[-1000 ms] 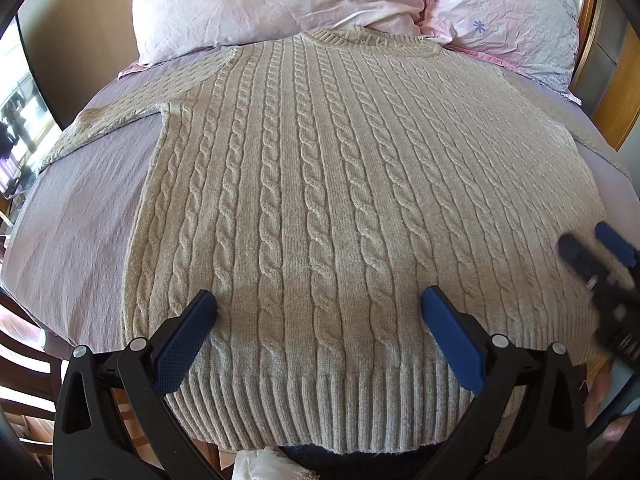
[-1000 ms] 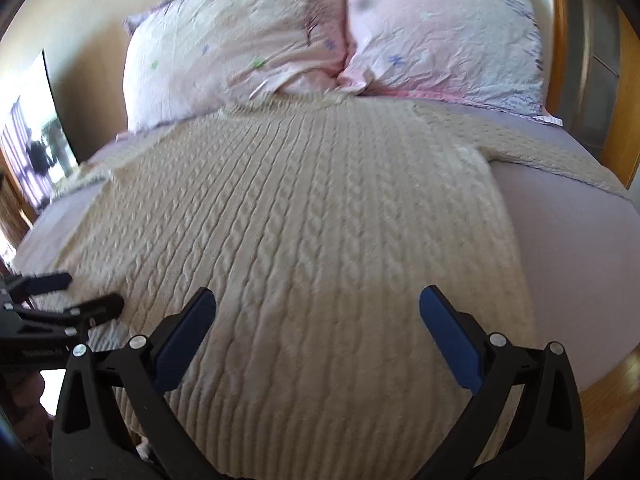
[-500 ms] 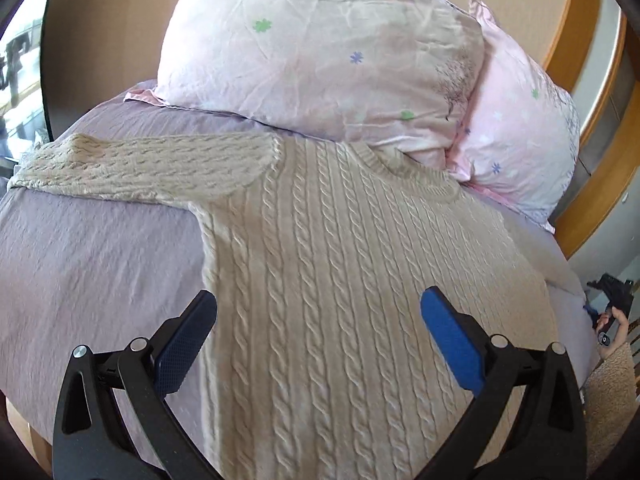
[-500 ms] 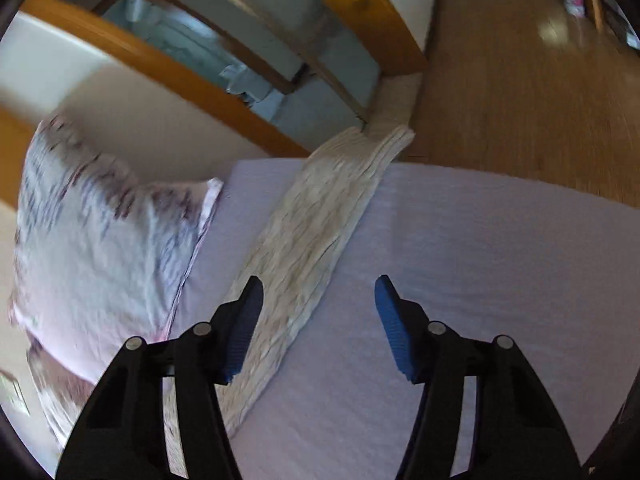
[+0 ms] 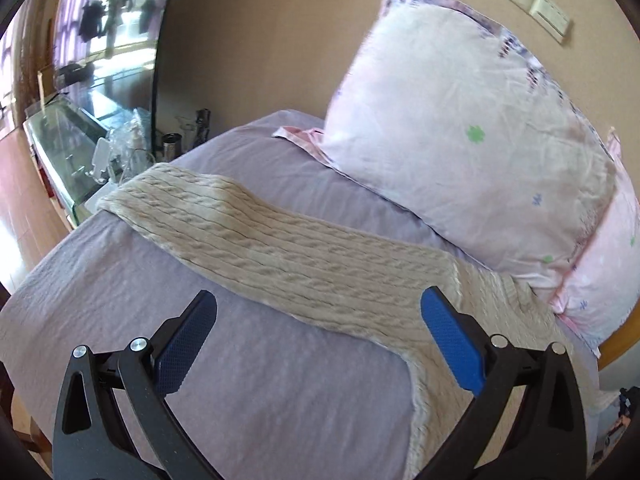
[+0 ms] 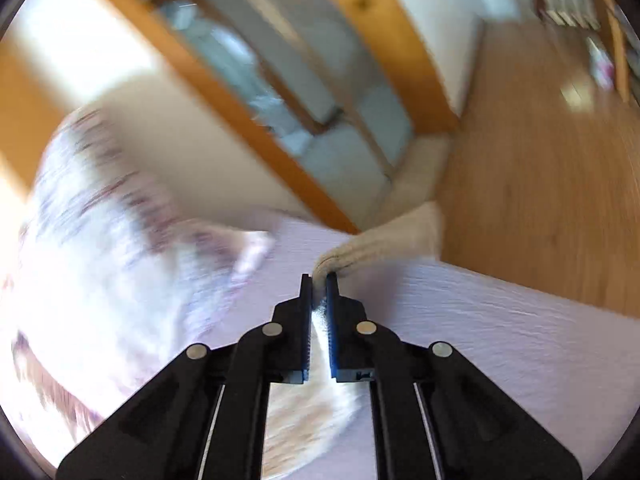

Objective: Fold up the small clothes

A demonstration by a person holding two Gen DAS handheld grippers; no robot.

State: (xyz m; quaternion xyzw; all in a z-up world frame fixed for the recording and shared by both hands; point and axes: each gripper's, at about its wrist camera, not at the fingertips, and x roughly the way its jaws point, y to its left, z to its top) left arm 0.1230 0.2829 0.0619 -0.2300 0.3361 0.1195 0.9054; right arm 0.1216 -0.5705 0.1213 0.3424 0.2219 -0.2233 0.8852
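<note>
A beige cable-knit sweater lies flat on the lilac bed. In the left wrist view its left sleeve stretches out toward the bed's left edge. My left gripper is open and empty, hovering just above the sleeve near the armpit. In the right wrist view, which is blurred, my right gripper is shut on the sweater's right sleeve, pinching a raised fold of it close to the cuff at the bed's edge.
Two pink flowered pillows lie at the head of the bed, also seen in the right wrist view. A glass cabinet with small items stands beside the bed's left edge. Wooden floor lies beyond the right edge.
My left gripper swung from the sweater's hem to over the left sleeve, staying open. My right gripper moved to the right sleeve and shut on it.
</note>
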